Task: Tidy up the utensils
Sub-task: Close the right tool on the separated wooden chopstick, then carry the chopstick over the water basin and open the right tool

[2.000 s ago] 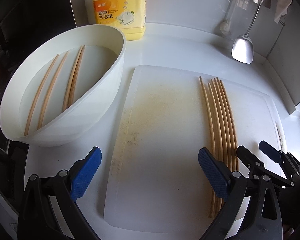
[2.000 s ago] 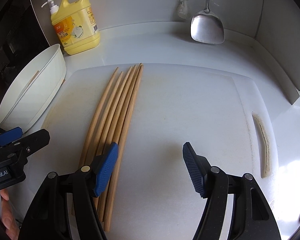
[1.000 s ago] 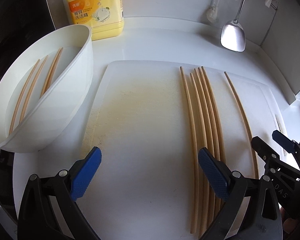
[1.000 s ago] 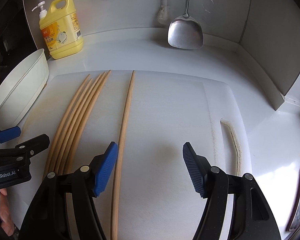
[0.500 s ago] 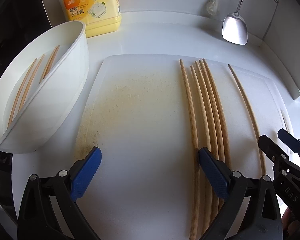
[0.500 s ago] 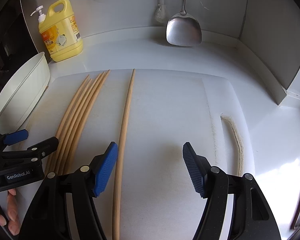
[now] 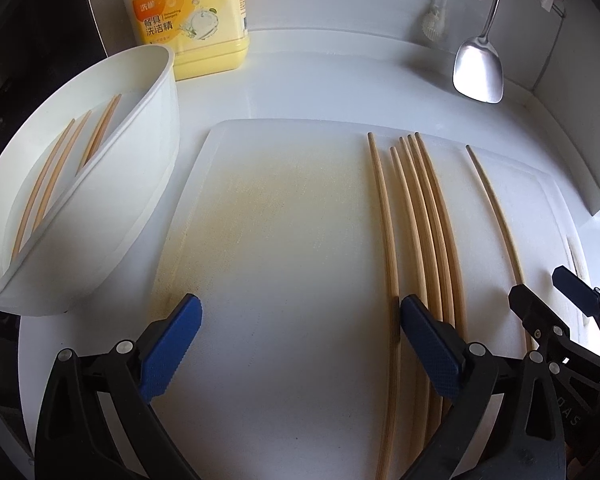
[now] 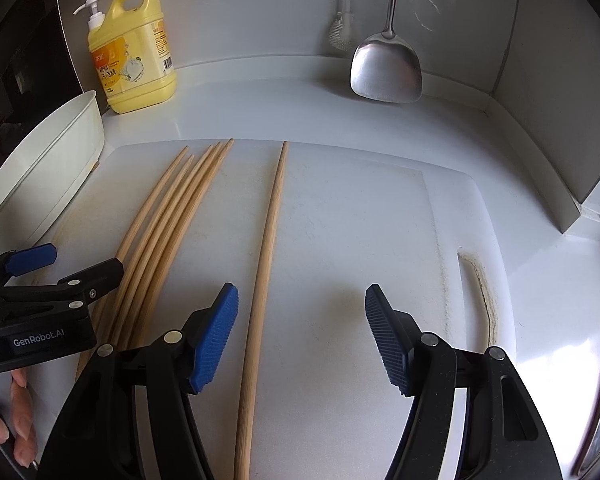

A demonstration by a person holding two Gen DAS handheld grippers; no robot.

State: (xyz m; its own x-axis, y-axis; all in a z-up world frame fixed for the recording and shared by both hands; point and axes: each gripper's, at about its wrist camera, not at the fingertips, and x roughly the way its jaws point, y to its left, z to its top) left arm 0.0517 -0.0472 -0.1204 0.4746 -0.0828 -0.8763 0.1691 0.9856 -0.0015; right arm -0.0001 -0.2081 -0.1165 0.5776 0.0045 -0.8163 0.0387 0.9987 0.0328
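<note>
- My left tool (image 7: 298, 330), blue ribbed pads on black arms, stands wide open with nothing gripped; its right pad (image 7: 428, 346) sits over the lower part of the chopstick bundle, just beside the leftmost stick.
- My right tool (image 8: 302, 338) is also open and holds nothing; a single loose wooden chopstick (image 8: 266, 248) runs up between its pads, closer to the left pad, untouched by either.
- Bundle of five long pale wooden chopsticks (image 7: 416, 220) lies lengthwise on the white plastic cutting board (image 7: 280, 220), tips toward 12 o'clock; the leftmost stick is slightly apart from the other four.
- The single chopstick lies at 3 o'clock of the bundle, apart from it, on the same board.
- White plastic oval basin (image 7: 112, 216) stands on the white bench (image 7: 320, 88) at 9 o'clock of the board; four more chopsticks (image 7: 66, 164) rest inside it.
- Yellow dish-soap jug (image 7: 188, 12) at 12 o'clock of the basin, against the wall.
- Steel spatula (image 7: 478, 68) hangs at 1 o'clock, blade just above the bench corner.
- Fingers of my left hand (image 8: 20, 420) show at the right-wrist view's lower left edge.
</note>
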